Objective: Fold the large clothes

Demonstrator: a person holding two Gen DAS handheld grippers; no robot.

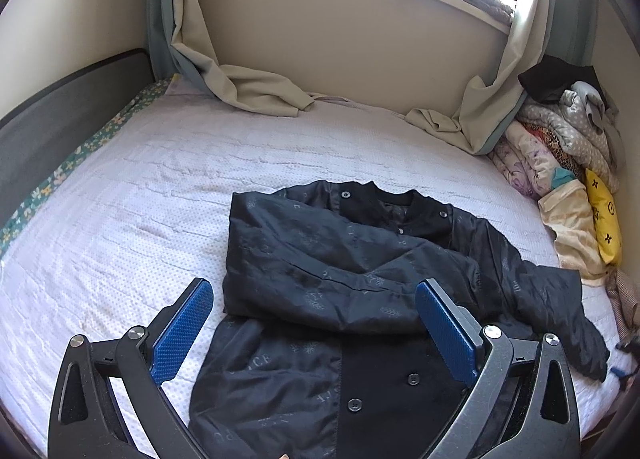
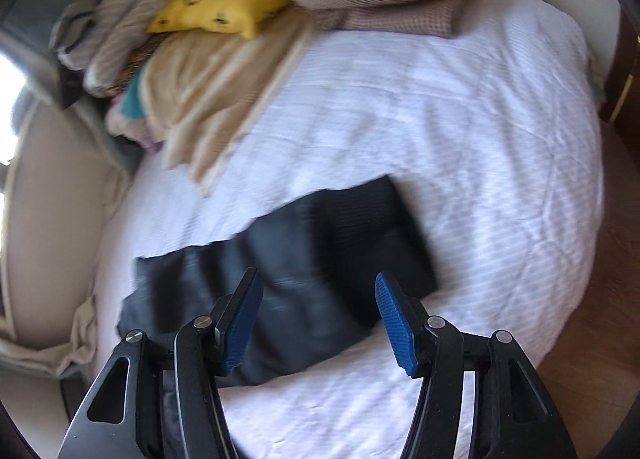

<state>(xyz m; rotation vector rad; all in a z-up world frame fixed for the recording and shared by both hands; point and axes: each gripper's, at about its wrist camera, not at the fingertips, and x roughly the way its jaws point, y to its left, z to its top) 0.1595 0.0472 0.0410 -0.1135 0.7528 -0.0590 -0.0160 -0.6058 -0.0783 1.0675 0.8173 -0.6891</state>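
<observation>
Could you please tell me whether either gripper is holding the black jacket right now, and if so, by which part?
Nothing is held. The left gripper and right gripper both hang open above the black jacket, pads clear of it.

Black jacket [image 1: 344, 259], left wrist view: carried a faint tone-on-tone woven print of scattered capital letters among leaf and star motifs. On the lower front panel left of the button placket, the letters "ACE" were legible; a single "E" stood near the collar. Other letters were upside down or too faint to read. Yellow pillow [image 1: 605, 219] at the bed's right edge: bore dark monogram-style symbols, not readable as text.
</observation>
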